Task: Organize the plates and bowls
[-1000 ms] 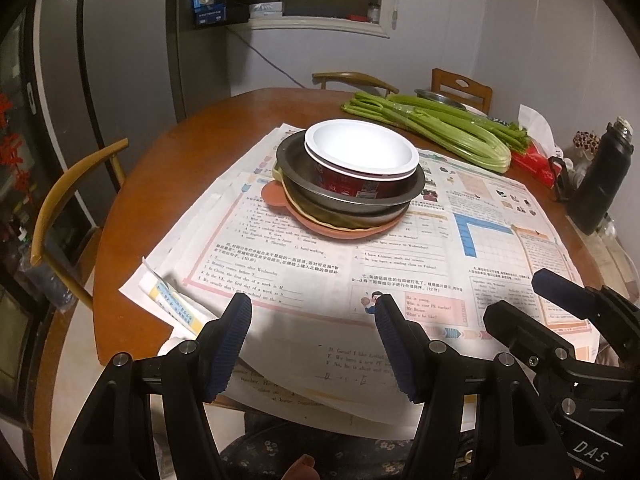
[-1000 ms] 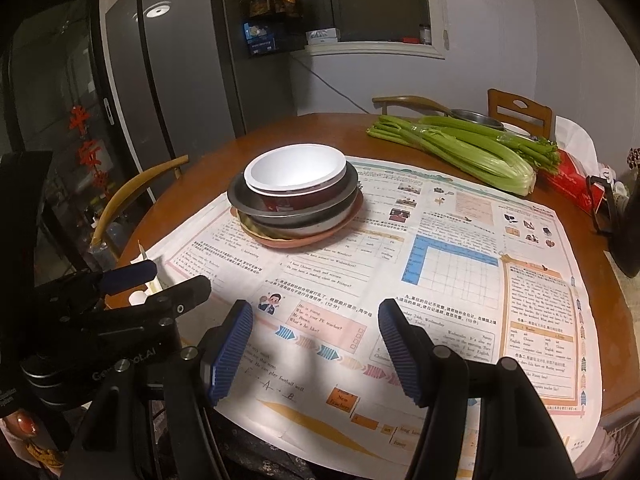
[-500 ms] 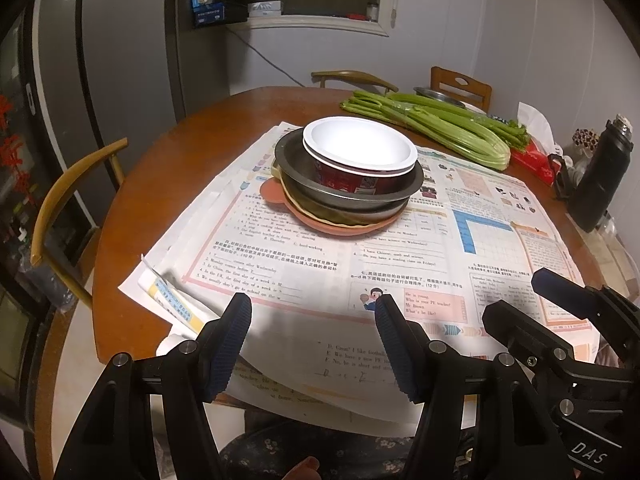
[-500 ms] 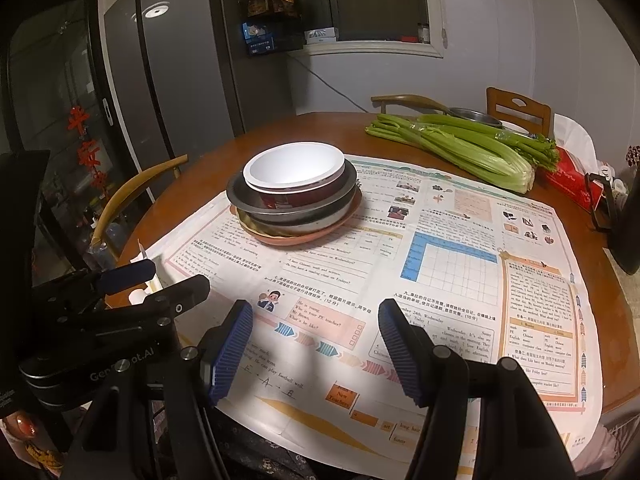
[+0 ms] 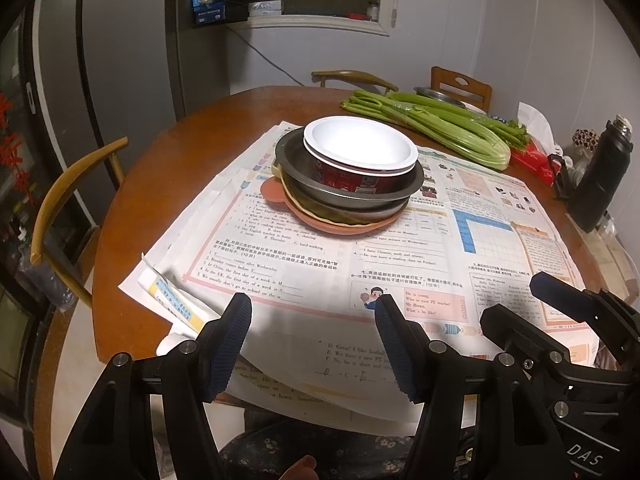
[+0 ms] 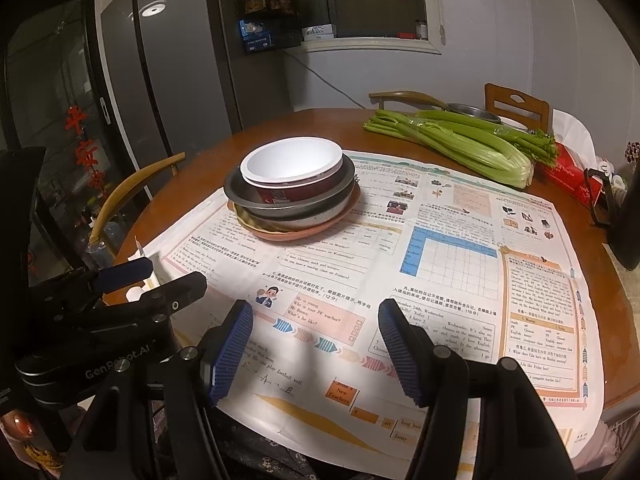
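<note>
A stack of dishes stands on the newspaper in the middle of the round table. On top is a white bowl with a red outside [image 5: 360,152] [image 6: 294,166]. It sits in a grey metal bowl [image 5: 348,192] [image 6: 288,204], which rests on a yellowish dish and a salmon-coloured plate [image 5: 316,222] [image 6: 288,234]. My left gripper [image 5: 314,322] hovers open over the near table edge, well short of the stack, nothing between its blue pads. My right gripper [image 6: 316,324] is likewise open and empty, near the front edge, to the right of the left gripper [image 6: 132,284].
Printed newspaper sheets [image 5: 460,248] [image 6: 460,248] cover the wooden table [image 5: 208,132]. Celery stalks [image 5: 432,128] [image 6: 460,140] lie at the far side with a metal dish [image 6: 474,112] behind. A black flask [image 5: 600,184] and red packet [image 6: 572,168] stand at right. Chairs [image 5: 68,196] surround the table.
</note>
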Tool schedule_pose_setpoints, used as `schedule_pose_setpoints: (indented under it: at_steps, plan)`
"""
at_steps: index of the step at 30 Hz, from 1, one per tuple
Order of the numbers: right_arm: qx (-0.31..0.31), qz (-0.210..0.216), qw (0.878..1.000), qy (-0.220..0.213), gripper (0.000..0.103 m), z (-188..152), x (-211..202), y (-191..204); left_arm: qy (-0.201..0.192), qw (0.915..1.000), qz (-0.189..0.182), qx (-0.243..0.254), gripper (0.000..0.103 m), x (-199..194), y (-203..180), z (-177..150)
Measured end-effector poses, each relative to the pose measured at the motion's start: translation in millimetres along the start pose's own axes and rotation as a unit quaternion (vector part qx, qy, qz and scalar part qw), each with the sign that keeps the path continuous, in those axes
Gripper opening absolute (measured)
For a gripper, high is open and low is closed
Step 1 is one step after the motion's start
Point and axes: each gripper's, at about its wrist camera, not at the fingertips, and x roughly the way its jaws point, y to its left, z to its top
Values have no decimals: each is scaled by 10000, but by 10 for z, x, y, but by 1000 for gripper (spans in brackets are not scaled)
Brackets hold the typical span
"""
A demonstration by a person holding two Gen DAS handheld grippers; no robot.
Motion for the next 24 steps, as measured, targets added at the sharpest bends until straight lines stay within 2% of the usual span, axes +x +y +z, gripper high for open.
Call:
schedule_pose_setpoints:
  at_steps: [24]
  plan:
    - [-15,81,9999,67,65,-27,19,6,7,10000,2,4,66,2,-2,-9]
